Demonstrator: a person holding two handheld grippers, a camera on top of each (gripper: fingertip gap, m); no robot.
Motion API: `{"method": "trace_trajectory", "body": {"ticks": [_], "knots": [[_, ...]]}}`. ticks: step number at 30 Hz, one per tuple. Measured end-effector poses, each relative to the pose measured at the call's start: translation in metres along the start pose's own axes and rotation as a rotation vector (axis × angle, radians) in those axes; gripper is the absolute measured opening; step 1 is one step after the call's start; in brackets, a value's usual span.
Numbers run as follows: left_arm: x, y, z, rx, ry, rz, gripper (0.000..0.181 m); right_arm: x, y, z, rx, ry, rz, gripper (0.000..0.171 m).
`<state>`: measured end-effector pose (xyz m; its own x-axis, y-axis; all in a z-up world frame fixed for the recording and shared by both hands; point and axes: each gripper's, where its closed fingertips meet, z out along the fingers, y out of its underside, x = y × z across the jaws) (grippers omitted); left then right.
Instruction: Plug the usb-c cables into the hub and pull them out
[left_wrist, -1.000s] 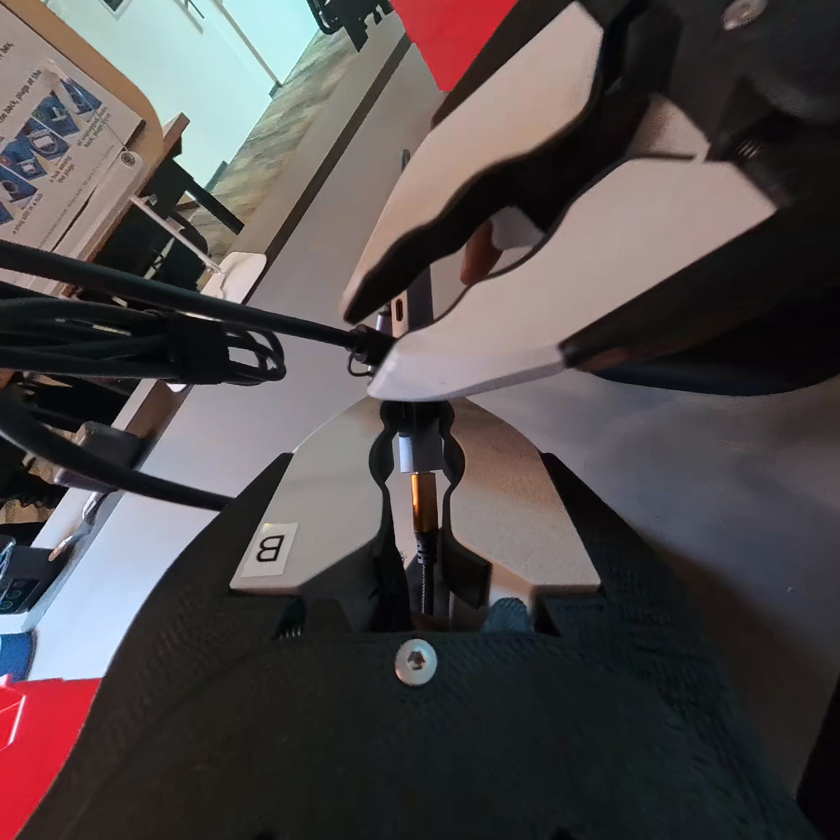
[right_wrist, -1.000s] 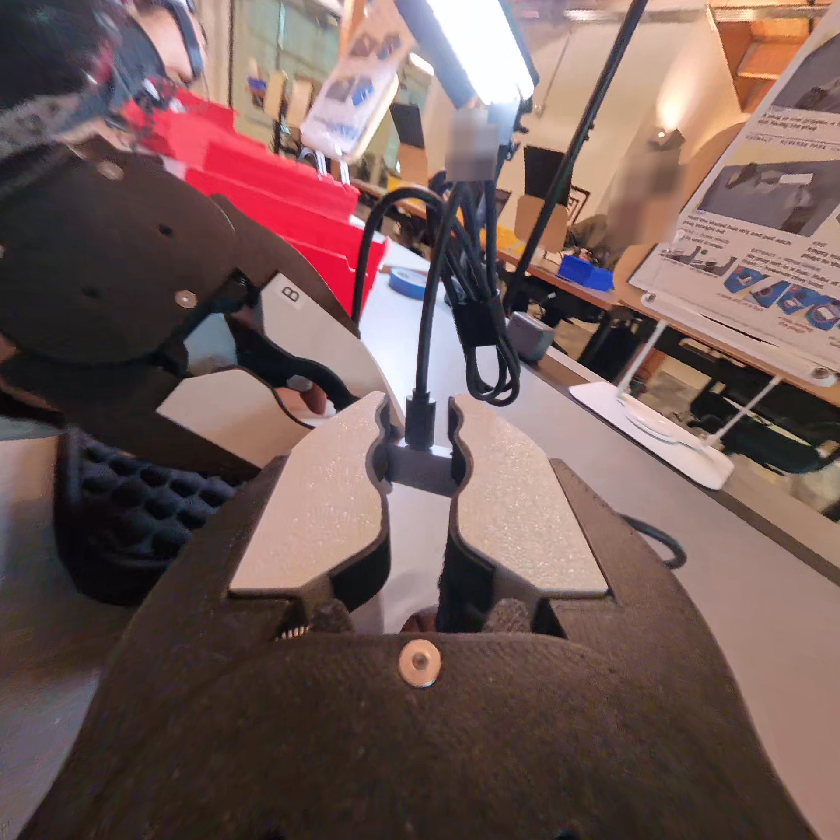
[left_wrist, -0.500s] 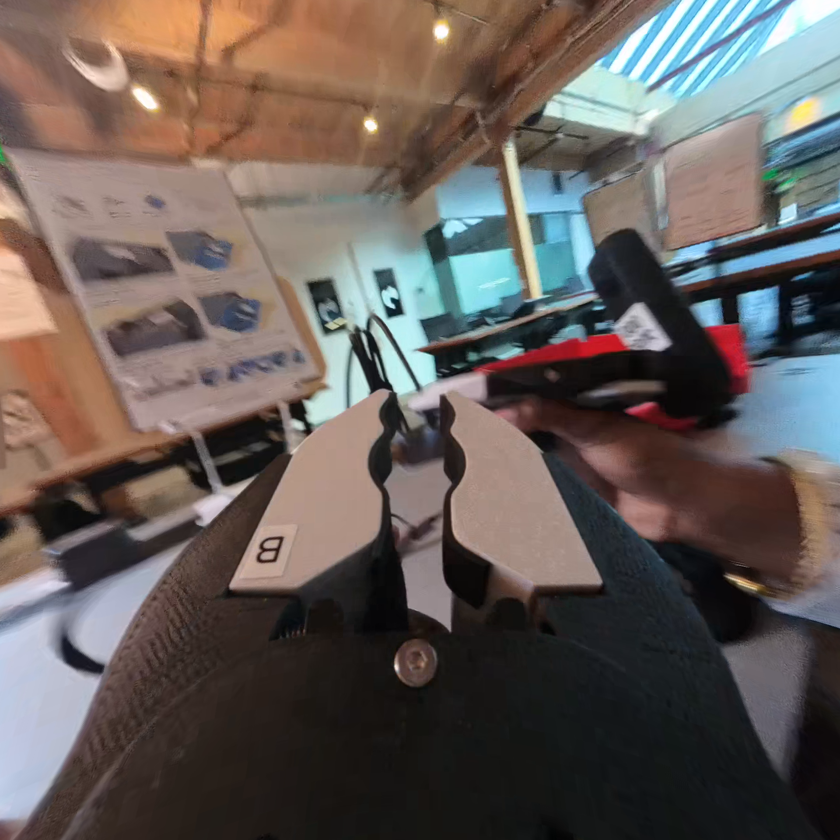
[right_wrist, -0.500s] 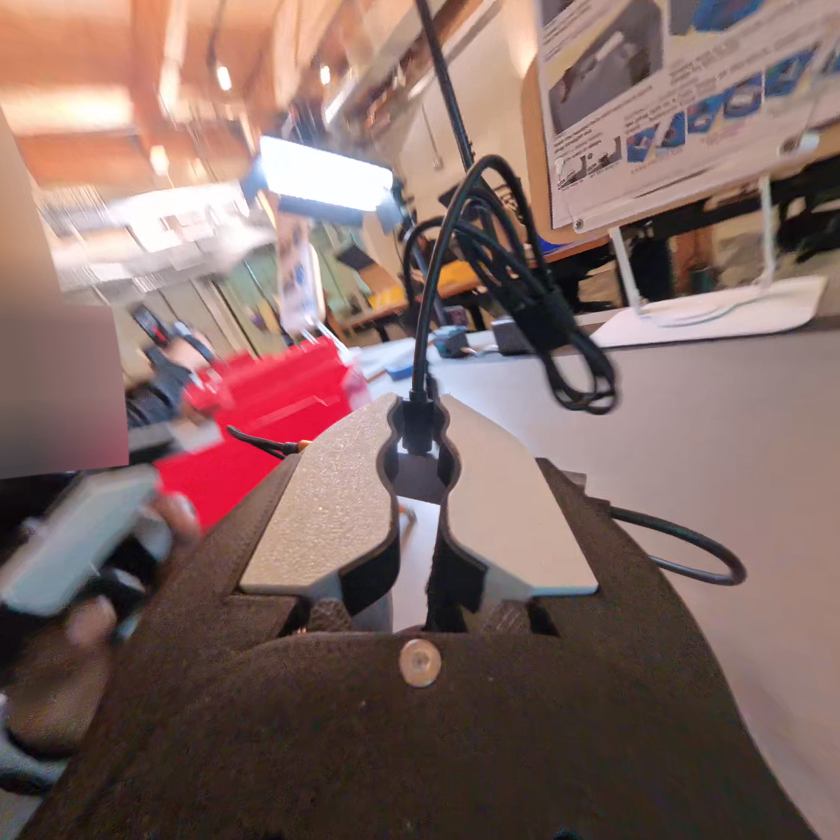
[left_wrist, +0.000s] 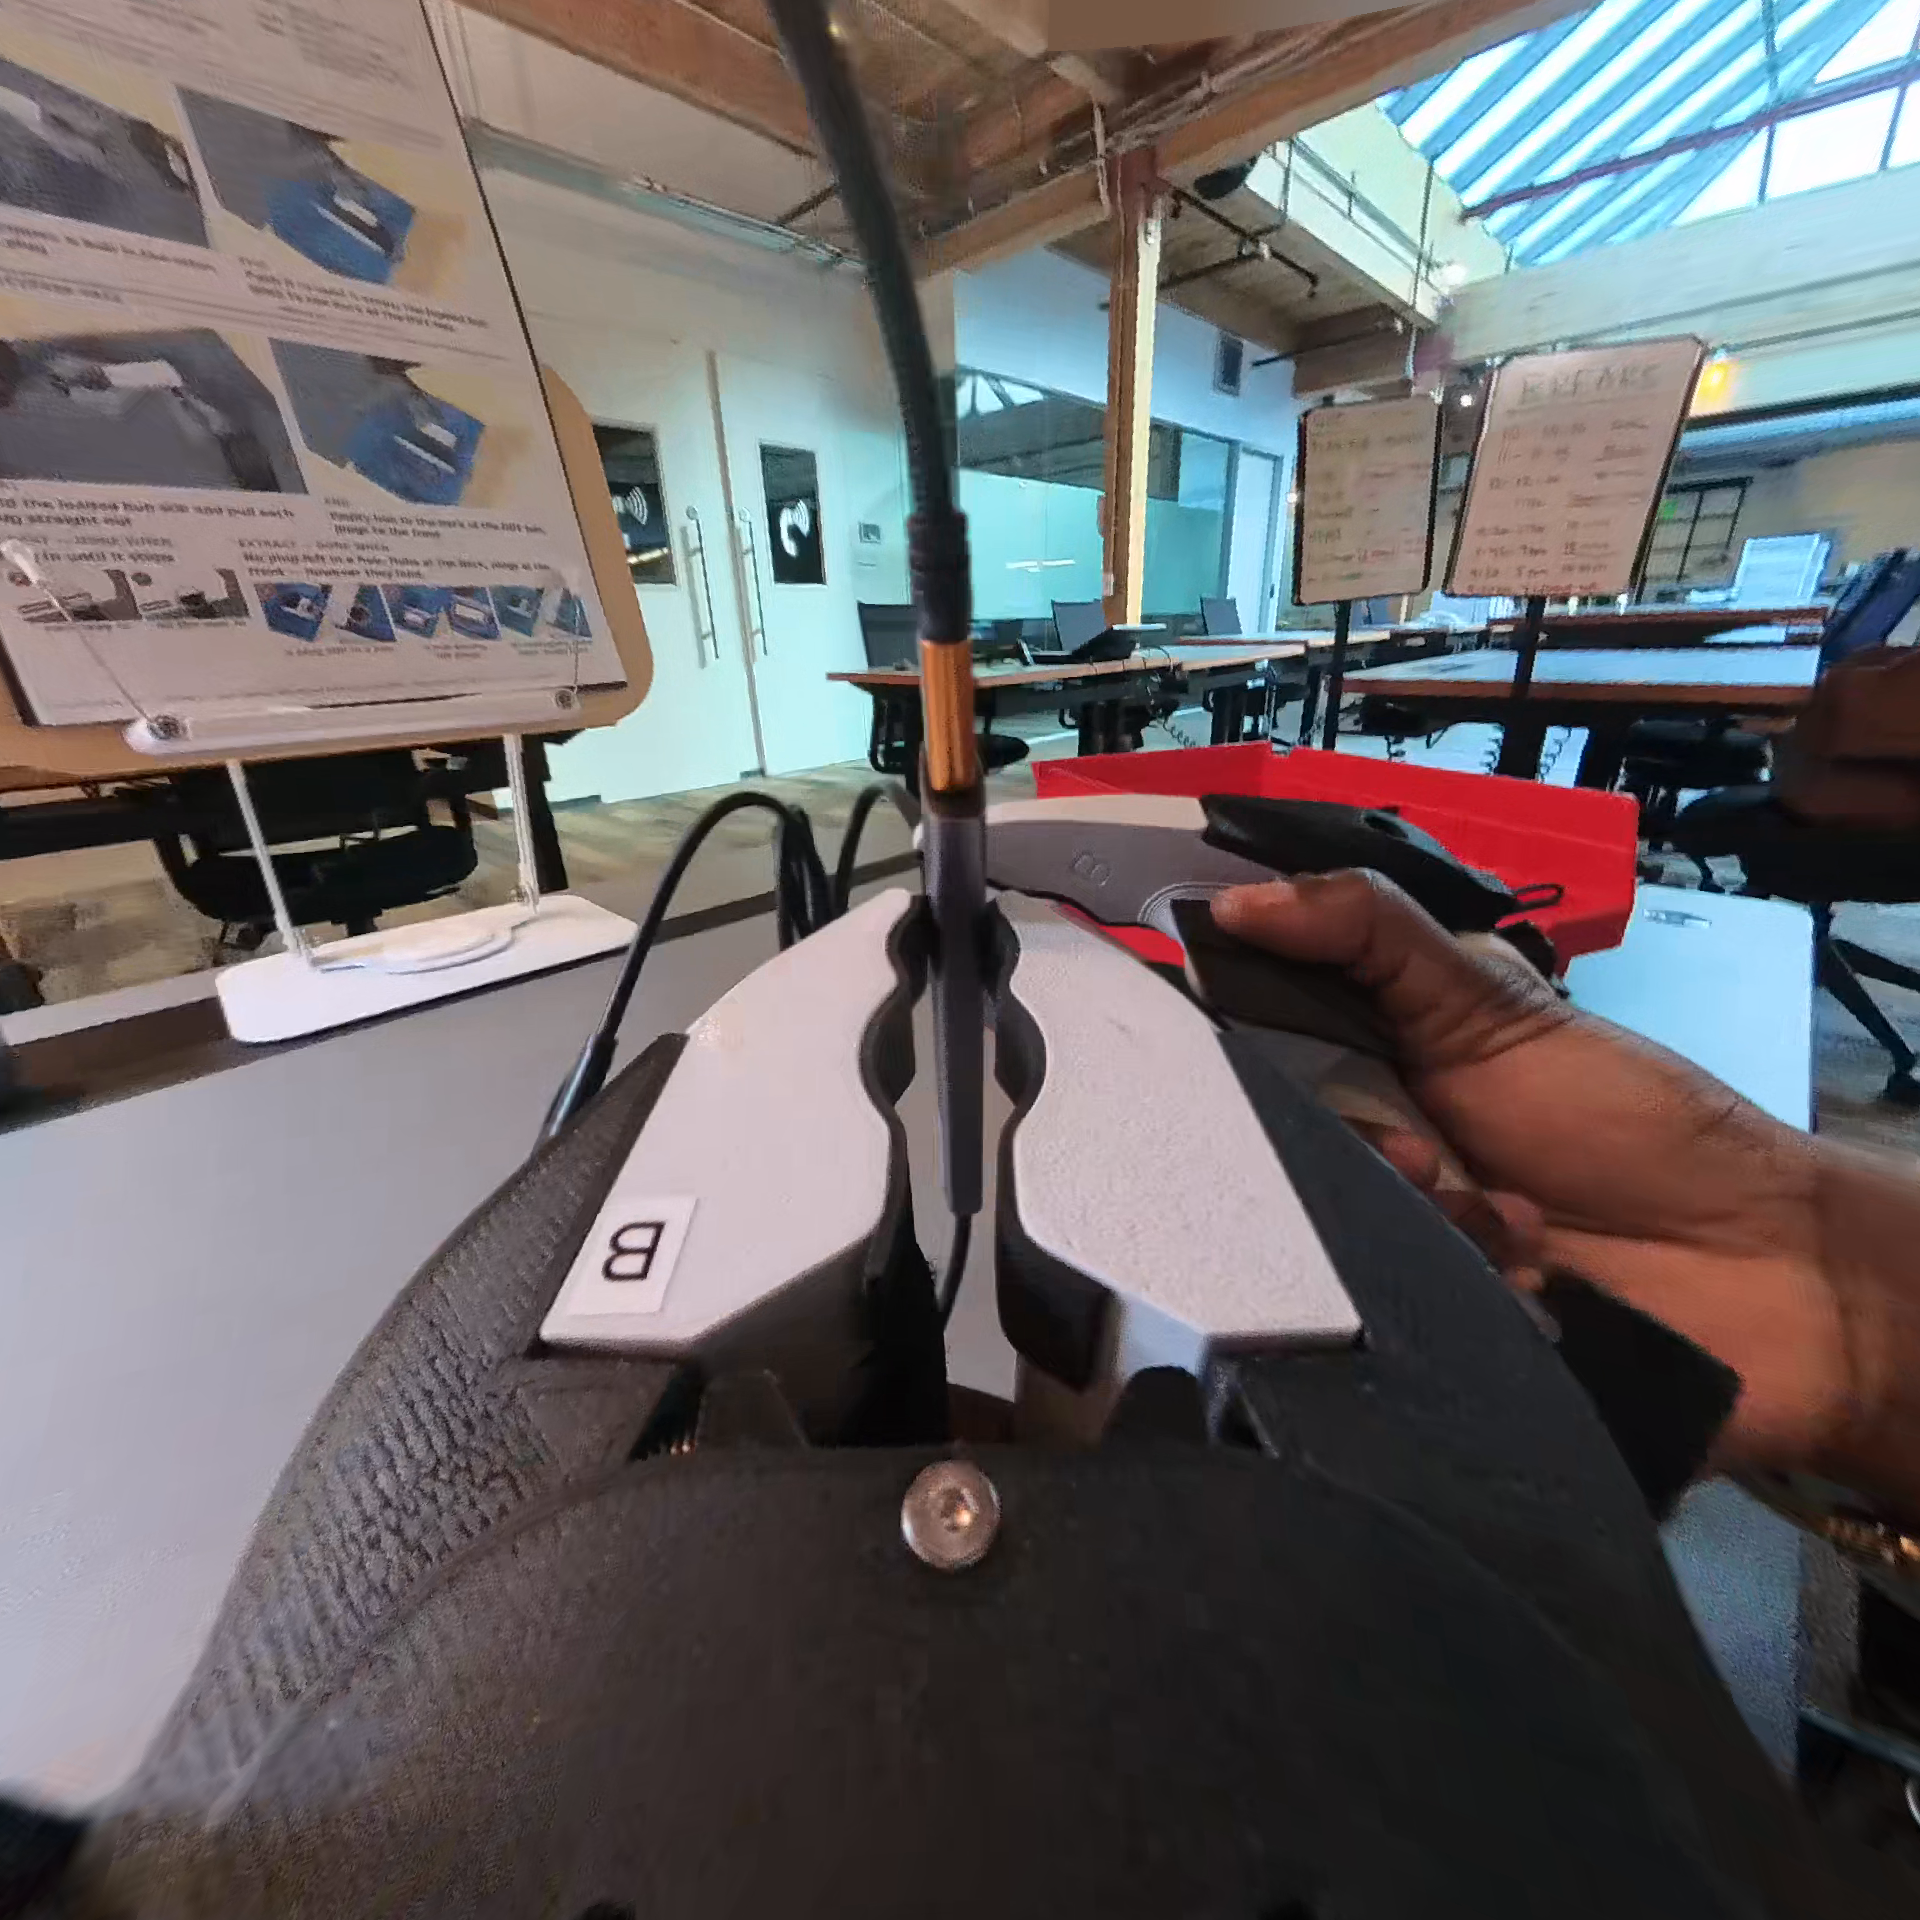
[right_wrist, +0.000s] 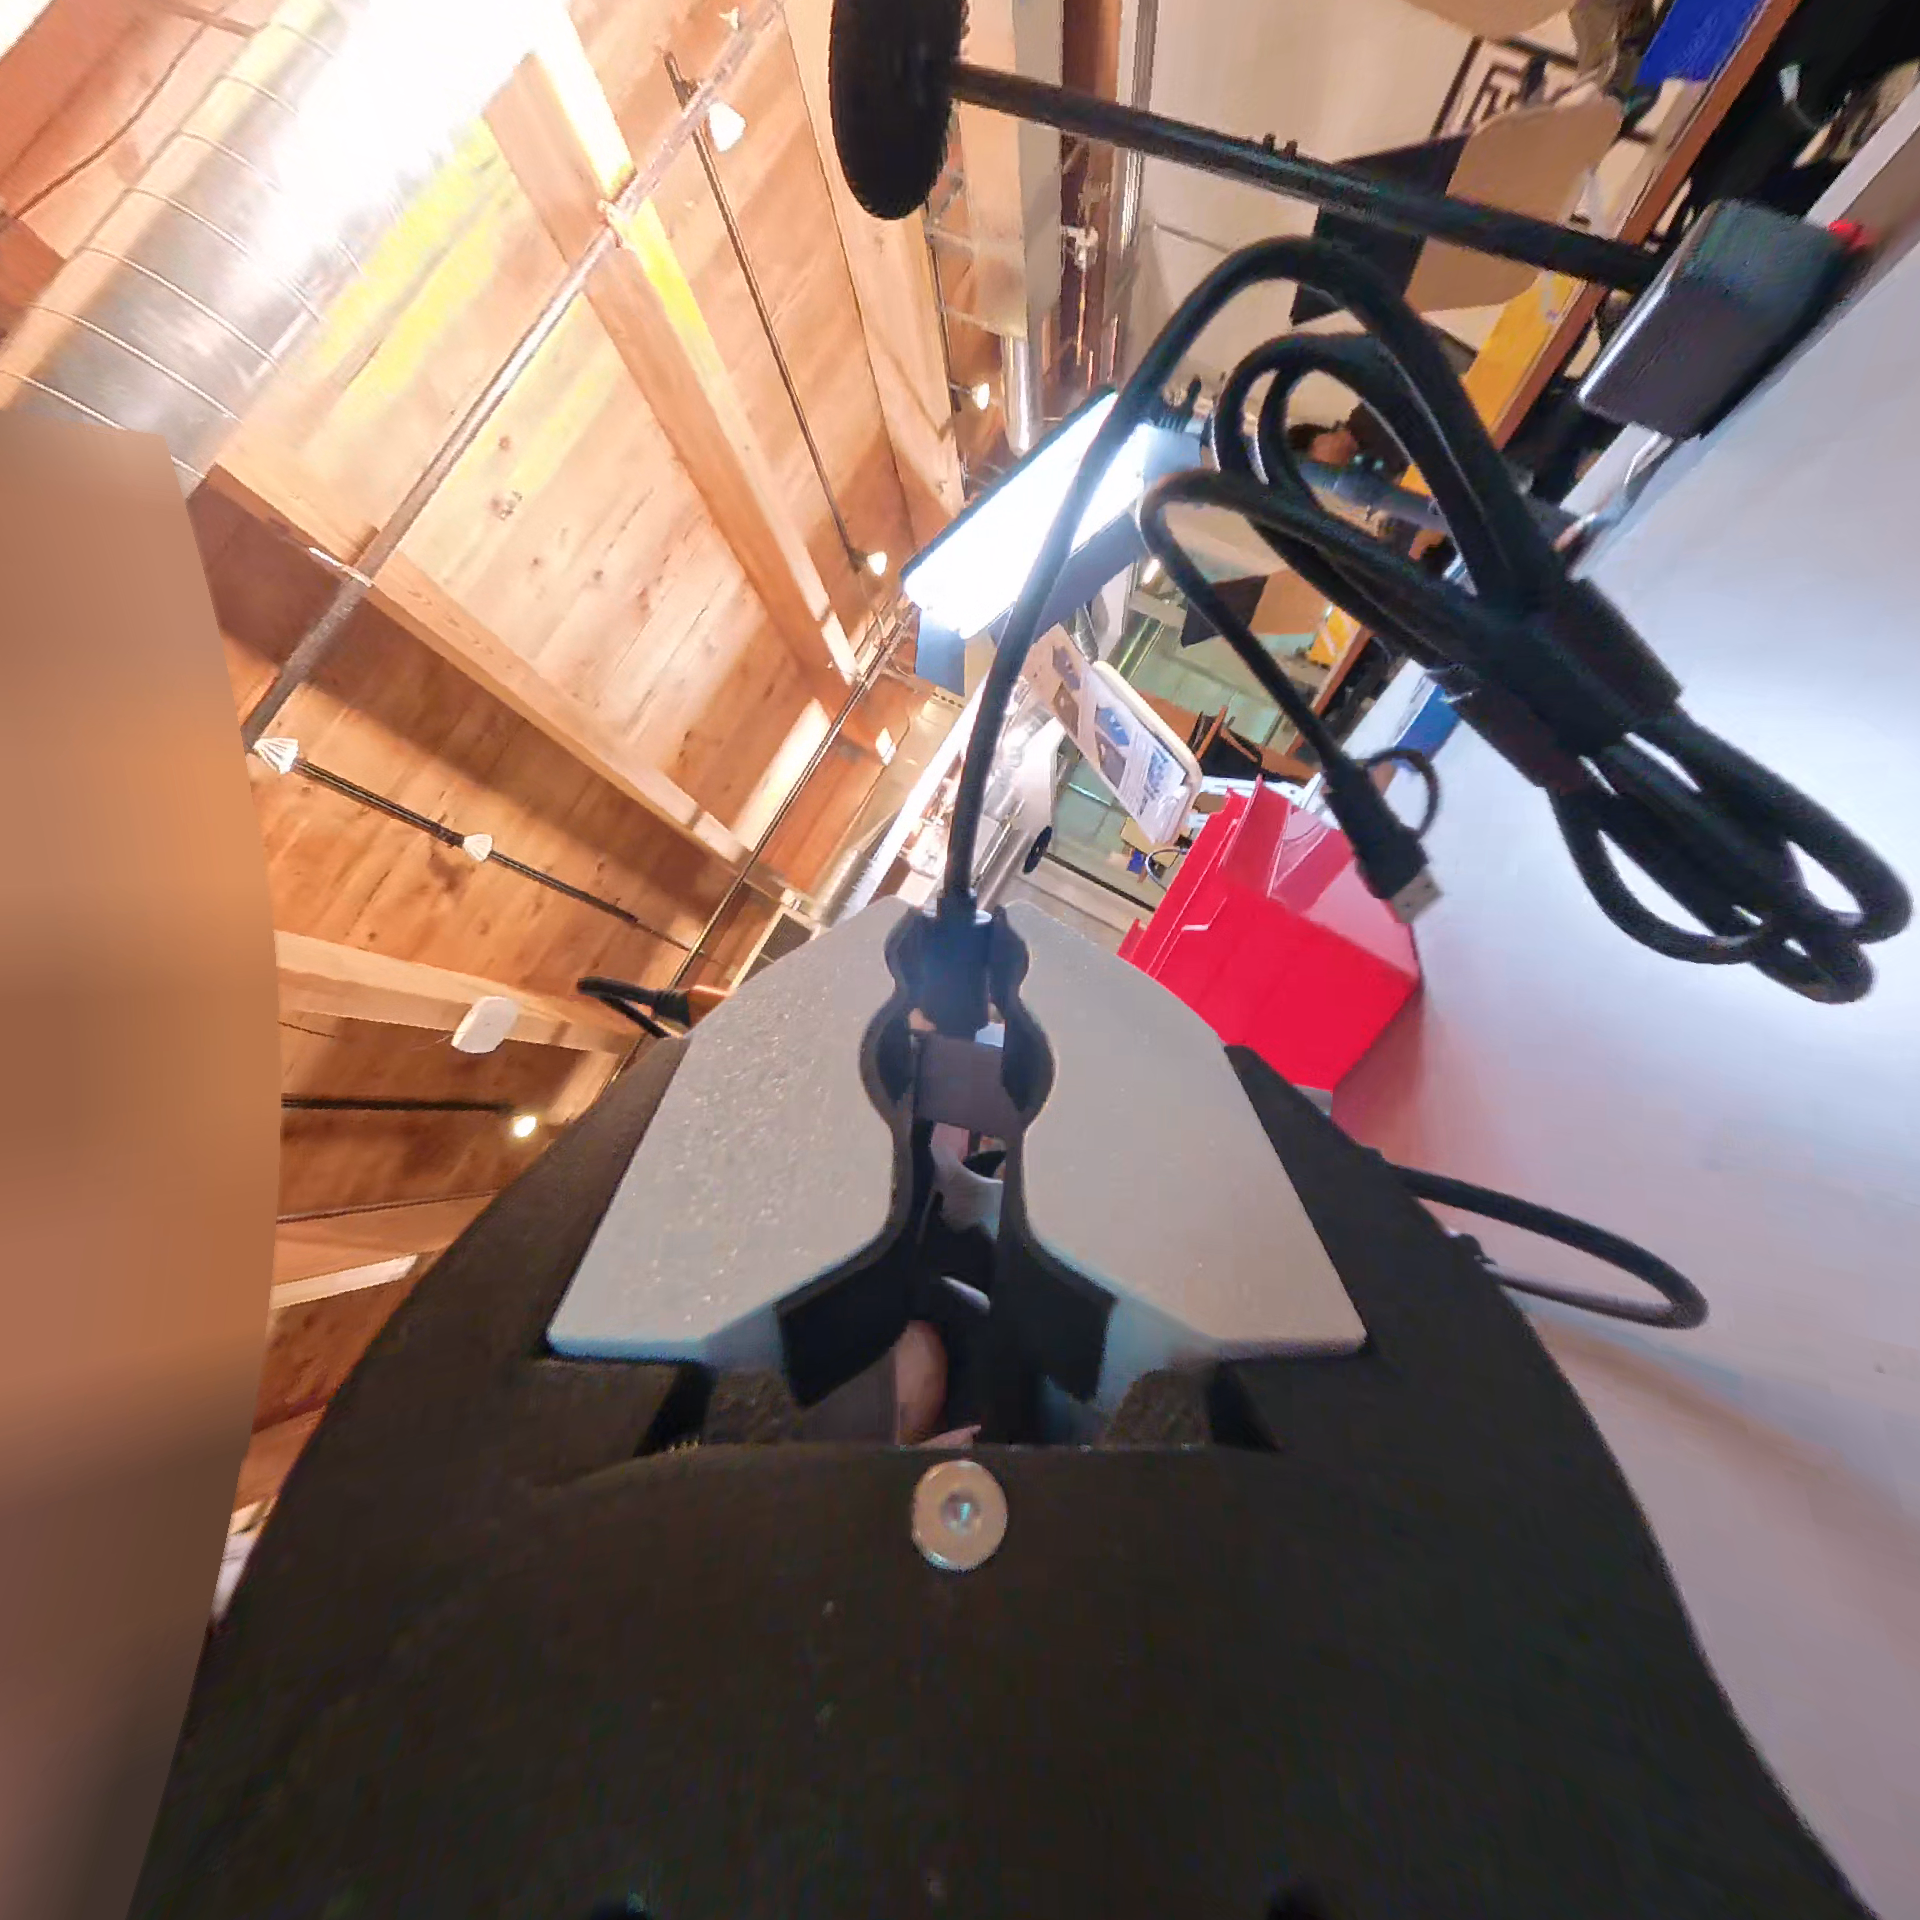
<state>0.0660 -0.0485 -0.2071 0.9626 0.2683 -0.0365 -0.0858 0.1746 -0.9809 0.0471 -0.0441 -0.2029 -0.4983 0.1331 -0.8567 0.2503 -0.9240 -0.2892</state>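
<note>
My left gripper (left_wrist: 954, 920) is shut on the slim grey plug body (left_wrist: 954, 1039) of a black braided usb-c cable with a gold collar (left_wrist: 948, 717). The cable runs straight up out of frame. My right gripper (right_wrist: 951, 925) is shut on the small grey hub (right_wrist: 961, 1081). A black cable plug (right_wrist: 951, 961) sits in the hub's top, and its cable (right_wrist: 987, 727) arcs up to a tied bundle (right_wrist: 1662, 790). In the left wrist view, a hand (left_wrist: 1455, 1039) holds the right gripper (left_wrist: 1081, 862) just behind my left fingertips.
A grey table (left_wrist: 260, 1247) lies below. A poster board (left_wrist: 260, 416) on a white stand base (left_wrist: 416, 956) stands at the left. A red bin (left_wrist: 1403, 821) sits behind the grippers and also shows in the right wrist view (right_wrist: 1278, 935). A loose plug (right_wrist: 1397, 878) dangles from the bundle. My left and right fingertips are right by each other.
My left gripper has pulled away from the hub and swung up level, and the gold-collared cable now points upward. My right gripper has tilted toward the ceiling, still holding the hub.
</note>
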Motion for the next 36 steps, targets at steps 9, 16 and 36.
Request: {"method": "trace_trajectory", "body": {"ticks": [9, 16, 36], "knots": [[-0.010, -0.011, -0.024, 0.029, 0.260, -0.390, 0.010, -0.015, 0.025, -0.002, -0.219, -0.137, -0.113, 0.023], [0.002, 0.000, -0.020, 0.021, 0.187, -0.238, 0.012, -0.006, 0.017, -0.004, -0.142, -0.088, -0.119, 0.009], [-0.003, 0.015, -0.012, -0.041, -0.027, 0.003, 0.010, -0.001, 0.009, 0.000, -0.084, -0.026, -0.127, 0.007]]}}
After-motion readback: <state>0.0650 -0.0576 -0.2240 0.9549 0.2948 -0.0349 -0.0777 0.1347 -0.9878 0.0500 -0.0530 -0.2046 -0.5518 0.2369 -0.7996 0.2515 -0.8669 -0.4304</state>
